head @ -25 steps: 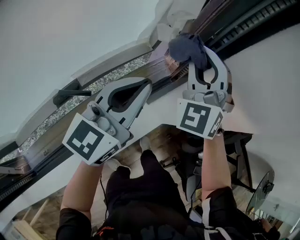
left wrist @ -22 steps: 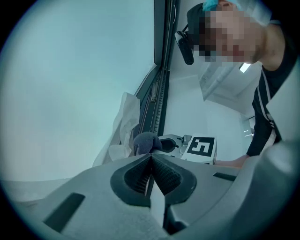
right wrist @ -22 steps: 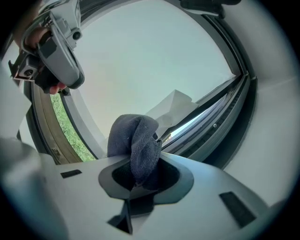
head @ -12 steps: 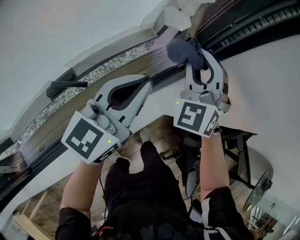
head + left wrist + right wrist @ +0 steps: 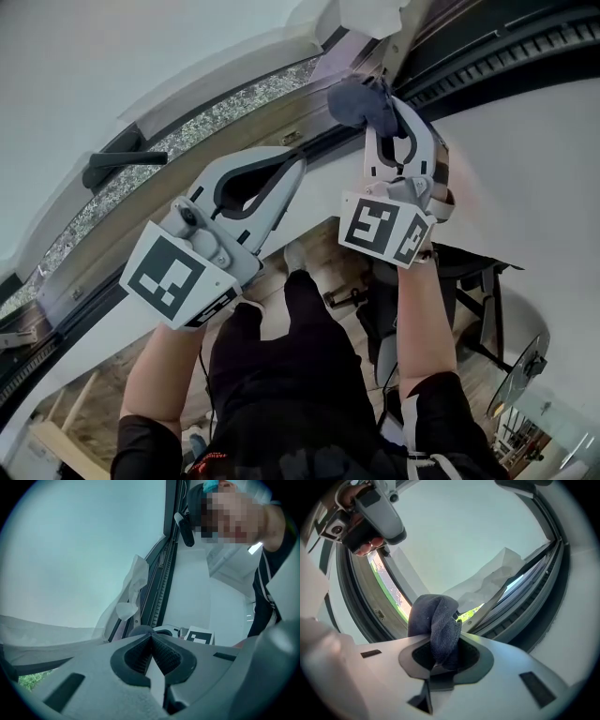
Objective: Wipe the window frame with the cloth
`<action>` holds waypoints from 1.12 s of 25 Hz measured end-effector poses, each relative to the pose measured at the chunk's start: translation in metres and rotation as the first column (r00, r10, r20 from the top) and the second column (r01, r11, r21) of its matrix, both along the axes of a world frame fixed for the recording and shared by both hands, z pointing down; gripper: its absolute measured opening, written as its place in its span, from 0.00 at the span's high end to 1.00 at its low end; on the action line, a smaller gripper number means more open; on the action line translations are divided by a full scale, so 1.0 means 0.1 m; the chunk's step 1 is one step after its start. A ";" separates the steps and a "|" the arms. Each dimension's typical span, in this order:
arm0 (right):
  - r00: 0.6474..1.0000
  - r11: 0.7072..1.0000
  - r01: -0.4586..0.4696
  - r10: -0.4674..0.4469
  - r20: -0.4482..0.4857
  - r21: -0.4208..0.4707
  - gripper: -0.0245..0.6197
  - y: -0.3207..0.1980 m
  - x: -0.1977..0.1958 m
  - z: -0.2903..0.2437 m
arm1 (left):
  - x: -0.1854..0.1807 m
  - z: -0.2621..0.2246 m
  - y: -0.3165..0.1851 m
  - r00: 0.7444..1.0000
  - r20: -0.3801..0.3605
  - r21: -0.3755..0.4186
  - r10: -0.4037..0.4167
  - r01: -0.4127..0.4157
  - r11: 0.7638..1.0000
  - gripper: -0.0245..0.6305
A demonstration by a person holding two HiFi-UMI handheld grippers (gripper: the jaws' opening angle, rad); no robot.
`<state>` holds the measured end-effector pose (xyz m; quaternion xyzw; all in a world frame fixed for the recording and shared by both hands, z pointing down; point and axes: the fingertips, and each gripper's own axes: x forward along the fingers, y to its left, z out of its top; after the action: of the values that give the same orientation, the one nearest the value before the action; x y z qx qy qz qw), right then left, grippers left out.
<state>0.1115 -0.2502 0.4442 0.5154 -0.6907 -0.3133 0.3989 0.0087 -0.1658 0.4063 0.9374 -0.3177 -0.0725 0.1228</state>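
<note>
A dark blue cloth (image 5: 361, 103) is bunched at the tip of my right gripper (image 5: 373, 105), which is shut on it and presses it against the window frame (image 5: 281, 136) near the corner. In the right gripper view the cloth (image 5: 437, 626) sticks up out of the closed jaws against the dark frame rail (image 5: 391, 602). My left gripper (image 5: 292, 167) hangs lower left, just below the frame, shut with nothing in it; its ribbed pads (image 5: 157, 654) meet in the left gripper view.
A black window handle (image 5: 120, 161) sticks out of the frame at upper left. Crumpled white plastic film (image 5: 370, 17) hangs at the corner above the cloth. Dark sliding tracks (image 5: 497, 52) run to the upper right. Below are the white sill (image 5: 525, 169) and the person's legs.
The right gripper with the cloth has slid a little left and up along the frame toward the corner. The left gripper has barely moved.
</note>
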 end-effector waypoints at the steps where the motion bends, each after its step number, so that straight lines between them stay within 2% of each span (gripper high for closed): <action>1: 1.000 1.000 -0.001 0.001 0.000 -0.005 0.85 0.00 0.01 0.04 | 0.01 0.02 0.00 1.000 0.001 -0.004 0.000 0.000 1.000 0.93; 21: 0.999 0.999 -0.001 -0.001 -0.037 -0.052 0.85 0.00 0.02 0.59 | 0.04 0.28 0.11 1.000 0.016 -0.052 -0.014 0.015 0.999 0.93; 28: 1.000 0.998 0.016 -0.017 -0.019 -0.060 0.86 0.03 0.01 0.57 | 0.01 0.26 0.21 0.999 0.024 -0.056 -0.034 0.035 0.998 0.93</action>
<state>0.1121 -0.2470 0.5016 0.4945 -0.7001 -0.3006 0.4183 0.0095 -0.1444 0.4325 0.9288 -0.3370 -0.0547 0.1444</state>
